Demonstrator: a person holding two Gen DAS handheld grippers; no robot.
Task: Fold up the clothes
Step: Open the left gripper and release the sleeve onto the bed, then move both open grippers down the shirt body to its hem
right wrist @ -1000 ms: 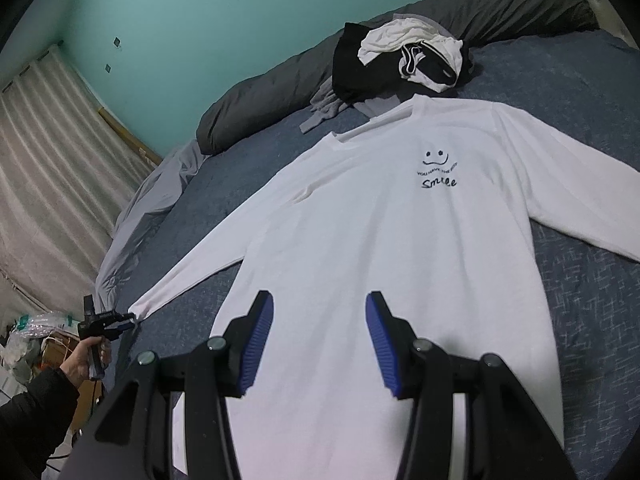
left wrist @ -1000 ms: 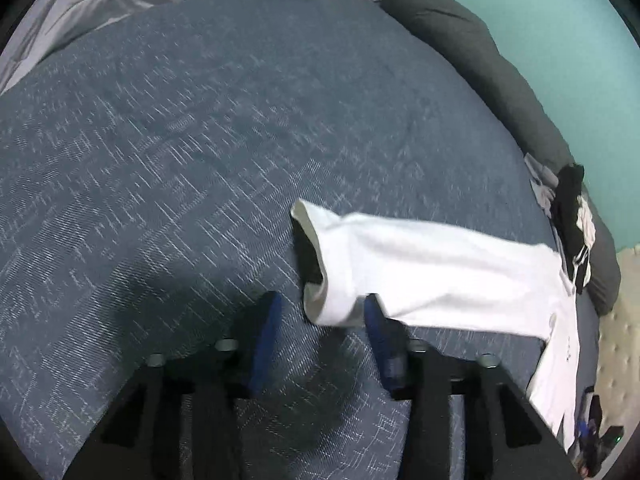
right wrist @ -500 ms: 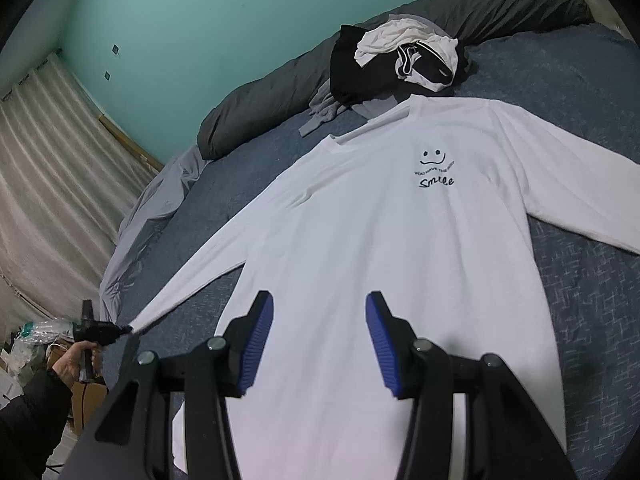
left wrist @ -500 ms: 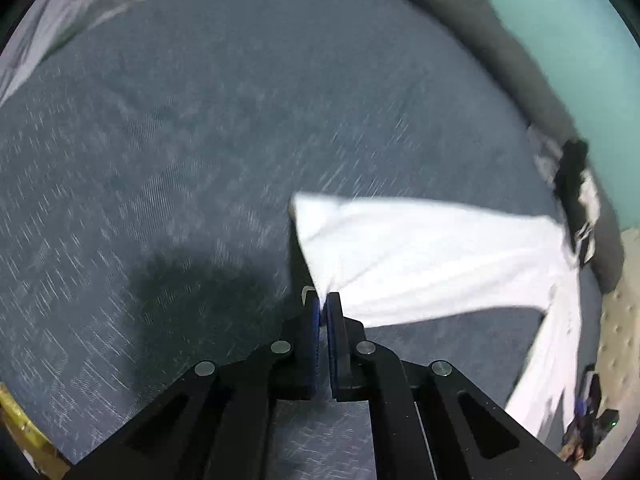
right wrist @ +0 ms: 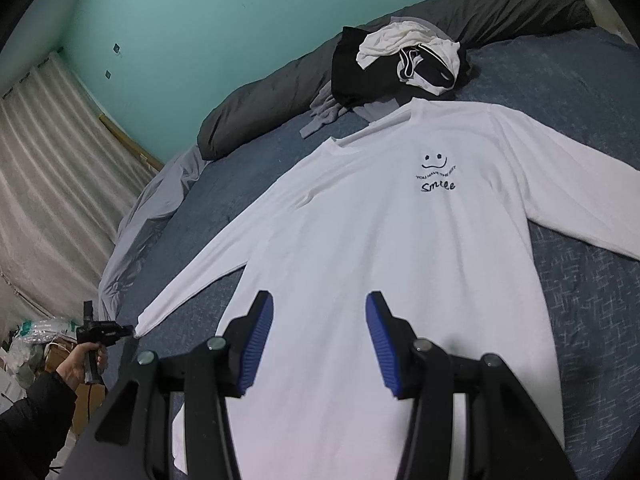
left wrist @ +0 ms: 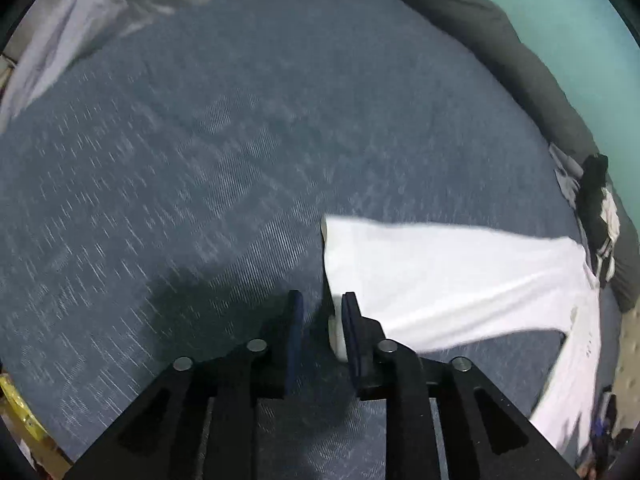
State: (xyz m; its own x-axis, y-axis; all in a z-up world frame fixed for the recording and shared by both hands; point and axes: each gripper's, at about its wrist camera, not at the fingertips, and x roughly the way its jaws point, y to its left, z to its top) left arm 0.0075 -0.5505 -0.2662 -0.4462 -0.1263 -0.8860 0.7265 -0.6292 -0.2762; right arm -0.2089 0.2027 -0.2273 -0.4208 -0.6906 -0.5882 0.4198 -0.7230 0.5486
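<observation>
A white long-sleeved shirt [right wrist: 380, 248] with a black smiley print lies face up and spread out on the blue bedcover [right wrist: 580, 280]. My right gripper [right wrist: 320, 300] hovers open over the shirt's lower body, holding nothing. In the left wrist view the left sleeve [left wrist: 440, 276] stretches away to the right. Its cuff [left wrist: 335, 336] sits between the jaws of my left gripper [left wrist: 322, 300], resting against the right pad. The jaws are opening and the left pad stands clear of the cloth. The right wrist view shows a hand holding the left gripper [right wrist: 127, 331] at the sleeve tip.
A heap of black, white and grey clothes [right wrist: 400, 64] lies above the shirt's collar, against a dark grey rolled duvet [right wrist: 280, 108]. A pale grey sheet [left wrist: 100, 12] bunches along the bed's far edge. A teal wall, a curtain [right wrist: 48, 184] and floor clutter lie beyond.
My left gripper closed on the sleeve cuff half a second ago and has now parted again, with the cuff still between its jaws. It rose a little. The right gripper stayed still.
</observation>
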